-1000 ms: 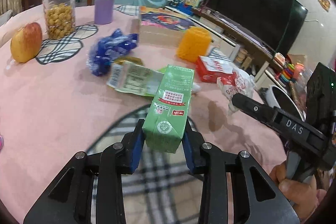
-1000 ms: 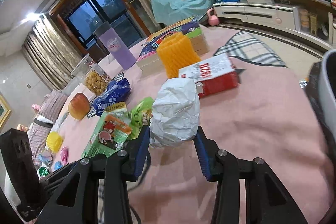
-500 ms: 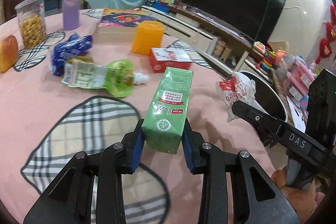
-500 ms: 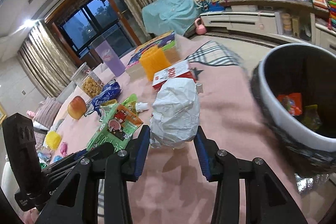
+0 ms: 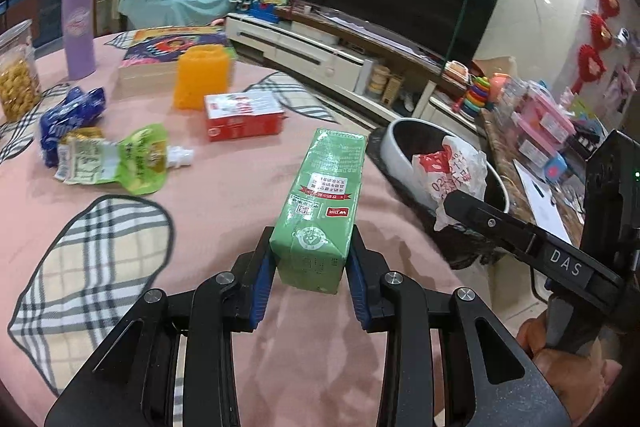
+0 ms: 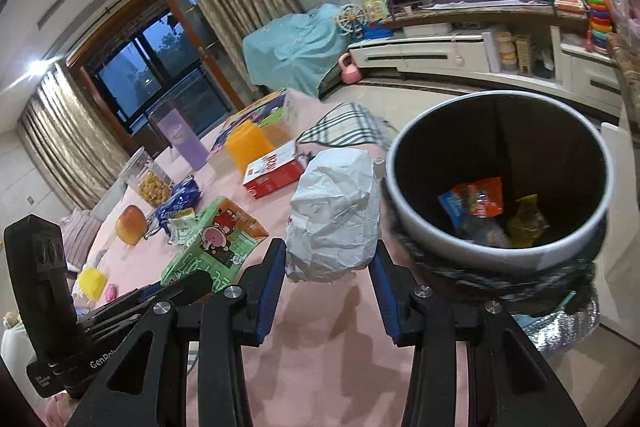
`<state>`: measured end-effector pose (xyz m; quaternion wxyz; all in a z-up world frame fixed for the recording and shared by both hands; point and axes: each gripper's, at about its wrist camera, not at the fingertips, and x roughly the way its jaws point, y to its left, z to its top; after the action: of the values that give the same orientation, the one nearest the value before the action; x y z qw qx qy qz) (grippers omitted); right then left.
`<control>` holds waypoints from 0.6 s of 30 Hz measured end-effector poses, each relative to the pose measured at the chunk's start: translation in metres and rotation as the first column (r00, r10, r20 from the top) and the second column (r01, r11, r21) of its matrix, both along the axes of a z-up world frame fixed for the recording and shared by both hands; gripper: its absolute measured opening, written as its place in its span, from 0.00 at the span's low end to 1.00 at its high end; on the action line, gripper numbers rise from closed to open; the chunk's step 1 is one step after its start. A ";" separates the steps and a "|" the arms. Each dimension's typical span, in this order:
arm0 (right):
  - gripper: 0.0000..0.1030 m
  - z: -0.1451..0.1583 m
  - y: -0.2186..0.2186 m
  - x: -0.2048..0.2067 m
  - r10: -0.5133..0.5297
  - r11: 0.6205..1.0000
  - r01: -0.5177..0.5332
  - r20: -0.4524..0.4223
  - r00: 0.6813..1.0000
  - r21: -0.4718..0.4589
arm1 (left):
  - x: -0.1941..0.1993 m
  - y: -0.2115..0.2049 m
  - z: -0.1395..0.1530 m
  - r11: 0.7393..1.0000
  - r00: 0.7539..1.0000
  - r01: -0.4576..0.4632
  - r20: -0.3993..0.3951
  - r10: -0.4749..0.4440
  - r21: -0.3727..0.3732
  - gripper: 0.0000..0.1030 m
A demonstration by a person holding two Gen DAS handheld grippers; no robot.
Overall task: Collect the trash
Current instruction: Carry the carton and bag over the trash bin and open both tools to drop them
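Observation:
My left gripper [image 5: 312,273] is shut on a green drink carton [image 5: 322,211] and holds it above the pink tablecloth. My right gripper [image 6: 332,273] is shut on a crumpled white paper bag [image 6: 338,215], held beside the rim of a round trash bin [image 6: 440,247] at the table's edge. The bin holds several wrappers [image 6: 480,203]. In the left wrist view the paper bag [image 5: 452,179] hangs over the bin [image 5: 394,143]. The carton also shows in the right wrist view [image 6: 216,243].
On the table lie a green pouch [image 5: 132,163], a blue wrapper [image 5: 68,119], a red and white box [image 5: 242,115], an orange cup [image 5: 202,77], a purple bottle [image 5: 78,27], a snack jar [image 5: 14,75] and an apple [image 6: 130,225].
Both grippers have swung right with their loads, away from the table's middle. The trash bin has come into view, and the paper bag is now at its rim.

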<state>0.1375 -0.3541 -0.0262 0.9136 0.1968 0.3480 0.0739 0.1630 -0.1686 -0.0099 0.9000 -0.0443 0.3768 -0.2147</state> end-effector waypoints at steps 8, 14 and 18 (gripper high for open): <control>0.42 0.008 -0.037 -0.012 -0.071 0.997 0.071 0.013 0.997 -0.003 | 0.002 -0.030 0.006 0.999 0.999 0.053 0.011 -0.053 0.004 0.31; 0.42 0.013 -0.058 -0.017 -0.113 0.994 0.113 0.019 0.993 -0.009 | 0.002 -0.052 0.010 0.996 0.996 0.087 0.021 -0.088 0.012 0.31; 0.42 0.013 -0.069 -0.019 -0.133 0.991 0.133 0.016 0.991 -0.004 | 0.003 -0.064 0.012 0.994 0.994 0.105 0.023 -0.105 0.018 0.31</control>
<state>0.1185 -0.4228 -0.0131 0.9197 0.2167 0.3270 0.0135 0.1659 -0.2330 0.0016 0.8922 -0.0141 0.3696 -0.2591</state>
